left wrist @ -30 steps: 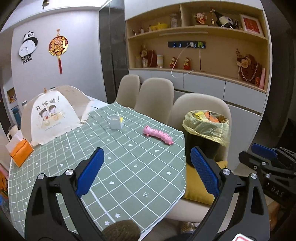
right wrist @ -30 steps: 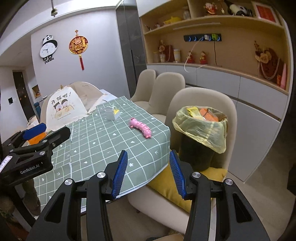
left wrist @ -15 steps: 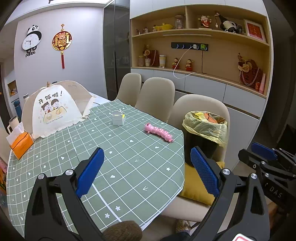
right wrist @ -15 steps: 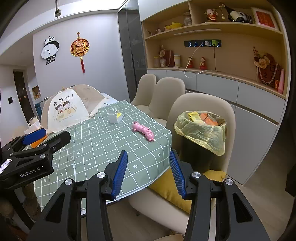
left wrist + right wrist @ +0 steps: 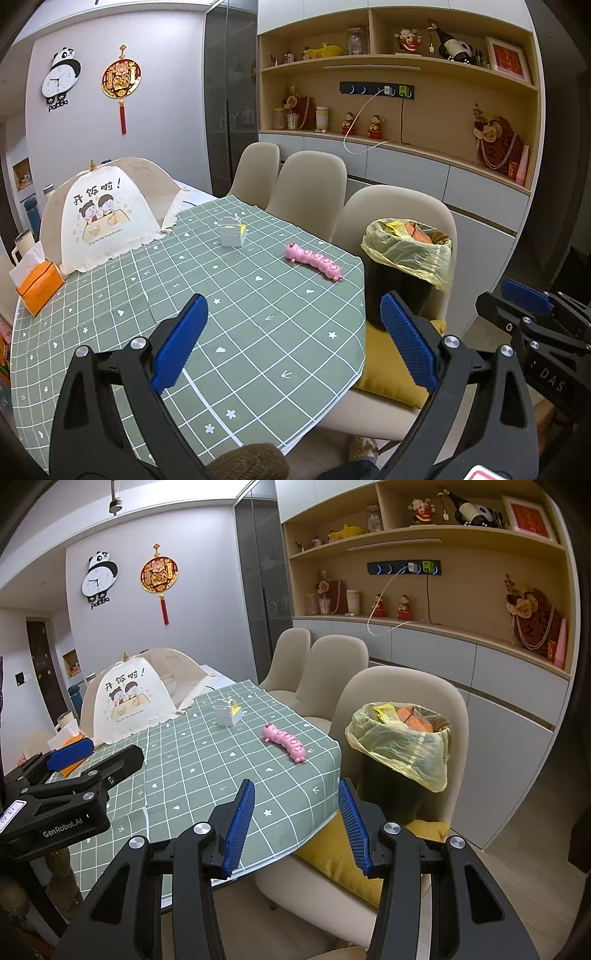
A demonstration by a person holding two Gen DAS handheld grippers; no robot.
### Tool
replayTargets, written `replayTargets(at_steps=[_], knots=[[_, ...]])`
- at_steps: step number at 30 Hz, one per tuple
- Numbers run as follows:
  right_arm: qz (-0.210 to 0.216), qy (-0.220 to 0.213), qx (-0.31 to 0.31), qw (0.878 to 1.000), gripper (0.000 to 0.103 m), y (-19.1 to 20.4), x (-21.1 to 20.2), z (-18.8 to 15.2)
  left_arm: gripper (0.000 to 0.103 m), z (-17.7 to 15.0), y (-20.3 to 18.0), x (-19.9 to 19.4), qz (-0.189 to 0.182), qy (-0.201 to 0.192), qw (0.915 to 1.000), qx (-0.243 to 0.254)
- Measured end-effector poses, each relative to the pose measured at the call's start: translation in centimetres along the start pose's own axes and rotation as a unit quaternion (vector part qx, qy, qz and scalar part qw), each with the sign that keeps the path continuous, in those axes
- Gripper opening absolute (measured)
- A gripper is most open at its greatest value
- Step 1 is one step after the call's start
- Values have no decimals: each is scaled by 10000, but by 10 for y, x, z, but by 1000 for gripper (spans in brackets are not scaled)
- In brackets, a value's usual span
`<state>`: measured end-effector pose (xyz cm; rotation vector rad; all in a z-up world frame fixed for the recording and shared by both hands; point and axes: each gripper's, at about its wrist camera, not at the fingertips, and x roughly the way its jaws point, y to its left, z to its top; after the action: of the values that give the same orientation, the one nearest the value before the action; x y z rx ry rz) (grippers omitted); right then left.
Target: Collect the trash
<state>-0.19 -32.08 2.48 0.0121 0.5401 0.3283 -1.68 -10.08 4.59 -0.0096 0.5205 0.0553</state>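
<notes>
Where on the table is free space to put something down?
The near tablecloth is bare, between the tissue box and the pink caterpillar toy. A free patch lies between the white carton and the toy. The far left is crowded by the food cover.

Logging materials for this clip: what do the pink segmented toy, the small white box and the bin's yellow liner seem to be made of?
The pink segmented caterpillar-like toy looks like moulded plastic, smooth with a slight sheen. The small white box with a yellow tag seems folded paper or thin card: matt, creased flaps. The translucent yellow bin liner is thin plastic film, wrinkled and draped over the dark bin's rim.
</notes>
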Motion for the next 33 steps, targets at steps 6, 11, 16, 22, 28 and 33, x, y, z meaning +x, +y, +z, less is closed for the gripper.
replayTargets(at_steps=[6,11,16,22,28,33], knots=[[-34,-4,35,10000,45,-2,1,1,90,-1,0,3,-23,52,10000,-4],[-58,-46,15,10000,45,-1,0,1,90,0,2,5,-29,58,10000,-19],[-123,-75,54,9999,45,-3,0,2,90,0,-1,6,-90,51,9999,20],[-175,-98,96,9998,45,-3,-1,2,90,0,-1,8,-120,65,9999,-12],[-191,-91,107,9997,45,-2,-2,1,90,-1,-2,9,-133,89,9999,-11],[-217,-97,127,9996,45,-2,-3,0,90,-1,-1,9,-124,98,9999,-19]])
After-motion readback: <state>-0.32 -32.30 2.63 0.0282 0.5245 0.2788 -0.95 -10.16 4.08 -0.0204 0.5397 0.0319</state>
